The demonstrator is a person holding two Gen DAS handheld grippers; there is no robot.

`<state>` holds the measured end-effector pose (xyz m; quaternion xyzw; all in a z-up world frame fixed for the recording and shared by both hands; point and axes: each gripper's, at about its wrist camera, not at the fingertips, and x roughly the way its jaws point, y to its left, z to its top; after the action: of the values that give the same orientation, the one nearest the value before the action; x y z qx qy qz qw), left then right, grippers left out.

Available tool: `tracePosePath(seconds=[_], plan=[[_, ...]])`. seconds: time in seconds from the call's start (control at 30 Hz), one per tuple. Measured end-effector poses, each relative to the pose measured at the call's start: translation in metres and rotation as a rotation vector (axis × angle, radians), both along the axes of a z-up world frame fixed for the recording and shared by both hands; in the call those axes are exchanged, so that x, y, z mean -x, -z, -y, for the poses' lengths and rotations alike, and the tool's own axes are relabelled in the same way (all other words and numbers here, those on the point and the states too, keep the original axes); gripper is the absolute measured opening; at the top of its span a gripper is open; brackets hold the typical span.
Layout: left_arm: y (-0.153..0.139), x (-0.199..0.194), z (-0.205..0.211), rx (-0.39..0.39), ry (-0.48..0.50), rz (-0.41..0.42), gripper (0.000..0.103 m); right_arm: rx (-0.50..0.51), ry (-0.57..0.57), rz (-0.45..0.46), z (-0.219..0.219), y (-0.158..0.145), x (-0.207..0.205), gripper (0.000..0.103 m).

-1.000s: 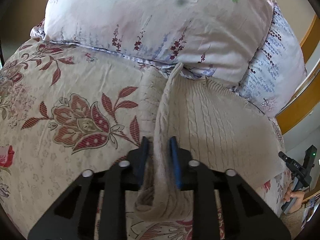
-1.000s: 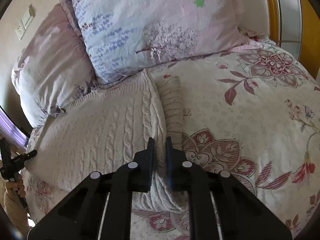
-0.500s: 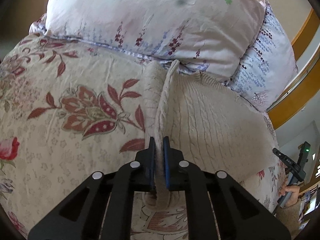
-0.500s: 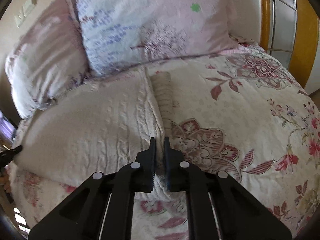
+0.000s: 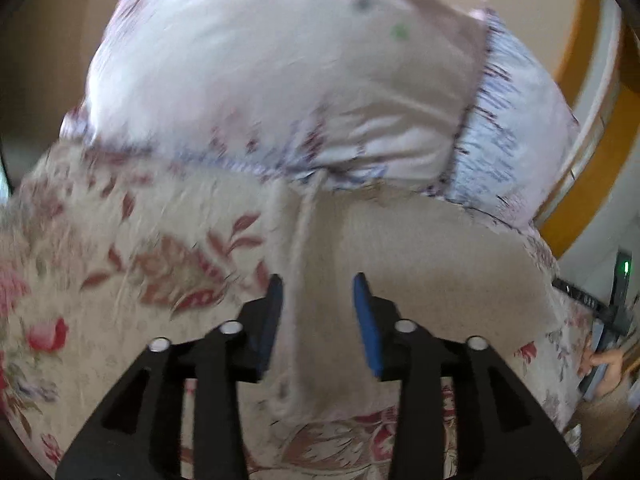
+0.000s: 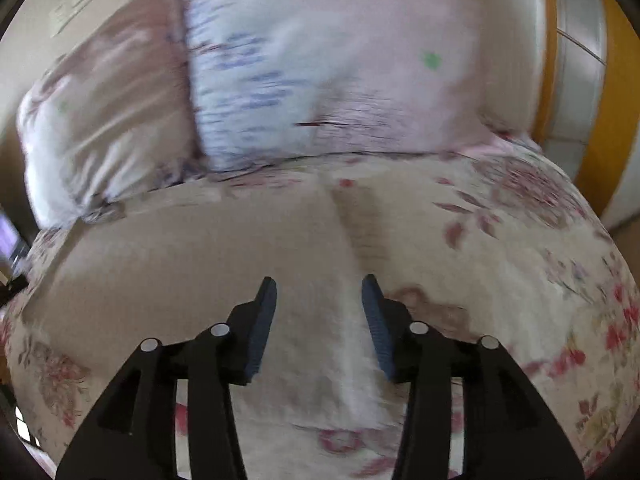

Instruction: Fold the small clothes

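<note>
Sweater (image 5: 420, 264) fold lies beneath just-opened left tool (image 5: 318, 284).

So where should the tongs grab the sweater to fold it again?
Probably the thick folded edge of the sweater, coming from above with one finger on each side. It stands up as a ridge from the bedspread, so there is something to pinch. Both tongs have just opened and hold nothing.

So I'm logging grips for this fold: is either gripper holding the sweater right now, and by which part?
Nothing is held. Both the left gripper and right gripper have just opened their jaws above the sweater, pads clear of its folded side edges.
</note>
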<state>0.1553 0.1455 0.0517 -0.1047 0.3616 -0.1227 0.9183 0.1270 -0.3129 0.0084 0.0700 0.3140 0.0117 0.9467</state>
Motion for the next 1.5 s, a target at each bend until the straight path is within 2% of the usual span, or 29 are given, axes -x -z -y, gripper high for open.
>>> tracePosePath(seconds=[0.03, 0.17, 0.23, 0.33, 0.53, 0.63, 0.73, 0.83, 0.9, 1.13, 1.23, 1.5], plan=[[-0.002, -0.001, 0.009, -0.022, 0.024, 0.009, 0.046, 0.006, -0.034, -0.008, -0.01, 0.0, -0.005, 0.047], [0.008, -0.011, 0.033, -0.077, 0.071, -0.029, 0.047, 0.031, -0.089, -0.047, -0.033, 0.006, -0.021, 0.047], [0.018, -0.019, 0.035, -0.092, 0.066, -0.075, 0.047, 0.045, -0.092, -0.081, -0.039, 0.013, -0.029, 0.052], [0.032, -0.024, 0.03, -0.079, 0.052, -0.126, 0.046, 0.054, -0.095, -0.095, -0.038, 0.022, -0.03, 0.055], [0.037, -0.014, 0.027, -0.067, 0.041, -0.117, 0.044, 0.12, -0.12, -0.105, -0.044, 0.03, -0.02, 0.055], [0.034, -0.009, 0.023, -0.028, 0.031, -0.119, 0.044, 0.151, -0.128, -0.117, -0.047, 0.031, -0.019, 0.057], [0.024, -0.011, 0.01, 0.075, 0.019, -0.13, 0.045, 0.123, -0.096, -0.152, -0.046, 0.023, -0.025, 0.057], [0.015, -0.02, -0.008, 0.157, -0.03, -0.128, 0.055, 0.089, -0.106, -0.116, -0.057, 0.009, -0.029, 0.06], [0.014, -0.031, -0.018, 0.199, -0.053, -0.155, 0.057, 0.081, -0.127, -0.104, -0.068, 0.005, -0.033, 0.066], [0.031, -0.064, -0.031, 0.315, -0.085, -0.259, 0.063, 0.116, -0.208, -0.088, -0.119, 0.006, -0.053, 0.068], [0.034, -0.07, -0.03, 0.334, -0.079, -0.261, 0.064, 0.137, -0.213, -0.093, -0.133, 0.011, -0.064, 0.068], [0.042, -0.081, -0.021, 0.318, -0.083, -0.27, 0.066, 0.198, -0.208, -0.112, -0.147, 0.022, -0.072, 0.072]])
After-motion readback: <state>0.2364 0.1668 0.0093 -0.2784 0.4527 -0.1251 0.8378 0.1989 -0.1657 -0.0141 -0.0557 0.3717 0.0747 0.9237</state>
